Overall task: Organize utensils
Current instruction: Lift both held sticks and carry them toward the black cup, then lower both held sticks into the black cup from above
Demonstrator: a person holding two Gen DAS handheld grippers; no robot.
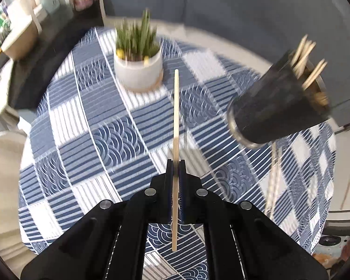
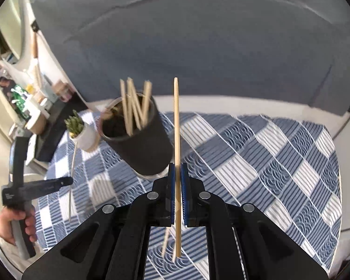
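My left gripper (image 1: pixel 176 163) is shut on a wooden chopstick (image 1: pixel 176 116) that points up and forward over the table. My right gripper (image 2: pixel 177 166) is shut on another wooden chopstick (image 2: pixel 176 128). A black cylindrical holder (image 1: pixel 277 107) with several chopsticks in it stands to the right in the left wrist view; it also shows in the right wrist view (image 2: pixel 140 144), just left of my right gripper. The left gripper with its chopstick shows at the far left of the right wrist view (image 2: pixel 67 182). Loose chopsticks (image 2: pixel 166 245) lie on the cloth under the right gripper.
A round table with a blue and white patterned cloth (image 1: pixel 109 135) holds a white pot with a green plant (image 1: pixel 138 67). A grey sofa (image 2: pixel 198 46) stands behind the table. Cluttered shelves (image 2: pixel 28 102) are at the left.
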